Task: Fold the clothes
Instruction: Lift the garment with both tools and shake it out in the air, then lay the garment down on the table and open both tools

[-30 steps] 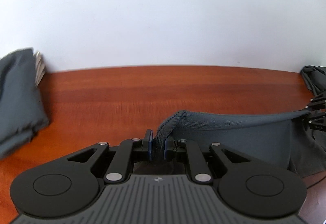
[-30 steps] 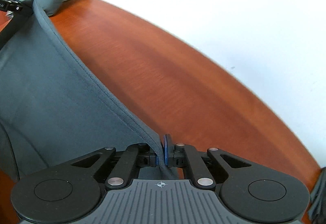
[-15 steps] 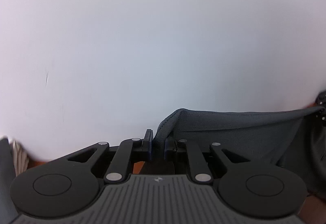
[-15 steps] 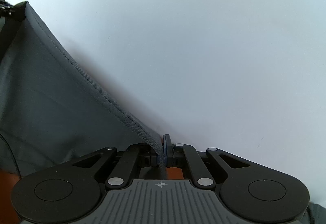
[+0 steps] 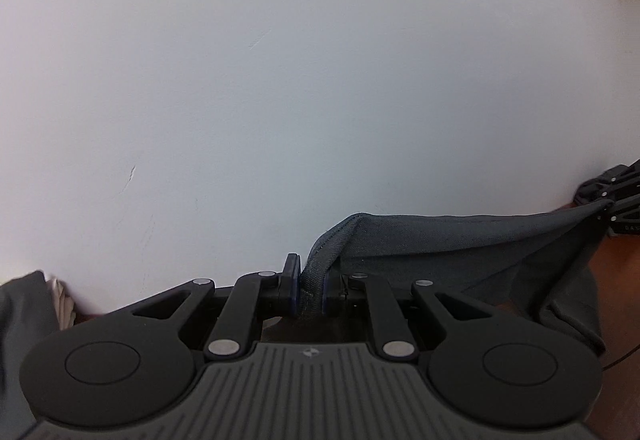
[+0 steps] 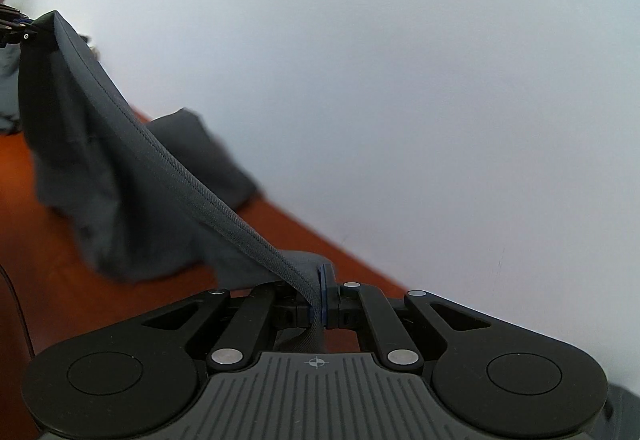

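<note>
Behind the wooden table: white wall.

A dark grey garment hangs stretched by its stitched hem. It drapes from upper left to lower centre, its lower folds blurred.

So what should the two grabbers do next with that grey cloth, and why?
Probably lift a little higher. Both the left gripper and right gripper pinch the dark grey garment's hemmed edge, stretched between them, but its lower part seems bunched on the wooden table, so it isn't hanging flat.
</note>
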The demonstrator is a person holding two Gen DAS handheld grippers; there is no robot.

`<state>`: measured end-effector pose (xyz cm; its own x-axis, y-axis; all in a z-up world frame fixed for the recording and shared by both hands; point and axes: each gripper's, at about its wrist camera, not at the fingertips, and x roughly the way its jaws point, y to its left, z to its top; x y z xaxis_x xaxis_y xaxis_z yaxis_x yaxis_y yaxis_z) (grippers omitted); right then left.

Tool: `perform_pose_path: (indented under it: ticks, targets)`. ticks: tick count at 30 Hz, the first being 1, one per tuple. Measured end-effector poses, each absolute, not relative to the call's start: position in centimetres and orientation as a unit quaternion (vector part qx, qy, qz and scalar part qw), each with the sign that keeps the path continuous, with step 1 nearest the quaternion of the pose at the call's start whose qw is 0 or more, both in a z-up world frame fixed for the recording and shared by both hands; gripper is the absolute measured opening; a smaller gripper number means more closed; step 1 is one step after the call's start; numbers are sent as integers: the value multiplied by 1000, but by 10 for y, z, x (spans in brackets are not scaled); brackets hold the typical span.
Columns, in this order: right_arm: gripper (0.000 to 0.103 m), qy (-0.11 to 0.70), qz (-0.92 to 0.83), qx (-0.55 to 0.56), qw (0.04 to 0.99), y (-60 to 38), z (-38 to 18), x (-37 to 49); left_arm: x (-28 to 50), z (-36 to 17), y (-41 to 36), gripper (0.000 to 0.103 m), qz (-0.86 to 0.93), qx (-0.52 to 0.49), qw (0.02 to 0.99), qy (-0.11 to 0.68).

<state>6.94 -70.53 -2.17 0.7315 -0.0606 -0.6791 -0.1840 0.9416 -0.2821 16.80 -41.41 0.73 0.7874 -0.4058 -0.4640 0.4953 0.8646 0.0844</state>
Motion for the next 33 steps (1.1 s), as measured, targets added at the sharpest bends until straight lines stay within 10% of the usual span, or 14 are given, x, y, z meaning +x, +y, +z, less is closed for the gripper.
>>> perform_pose_path:
  ticks: [26, 33]
  targets:
    - [6, 527, 70, -150, 834, -695, -111, -175, -98, -157, -366, 18, -210, 99, 901, 368]
    - [20, 529, 92, -143, 832, -691, -122, -168, -108, -161, -356, 36, -200, 77, 899, 381]
